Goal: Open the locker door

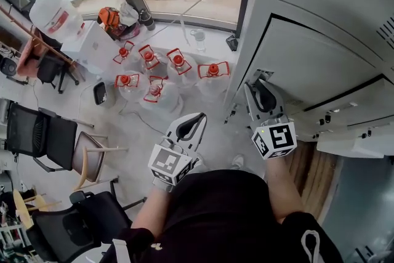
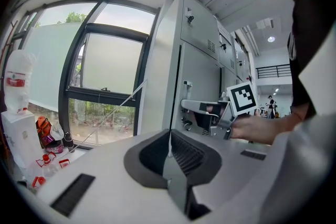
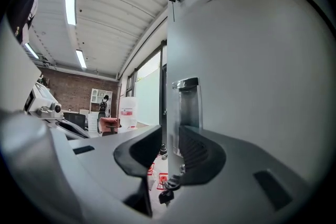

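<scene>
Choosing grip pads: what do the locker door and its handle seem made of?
Locker door: likely painted sheet metal, going by its flat, even matte-grey coat. Handle: probably chromed or polished metal, since it shows bright mirror-like reflections.

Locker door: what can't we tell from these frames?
1. Grip: the right gripper view shows the locker door edge between the right tool's jaws. A jaw overlaps the contact, so whether they pinch it cannot be told.
2. Head view: the right tool's body covers the door edge.
3. Locker interior: hidden by the door in every view.
4. Dark part below the jaws, right gripper view: too dark and small to identify.
</scene>
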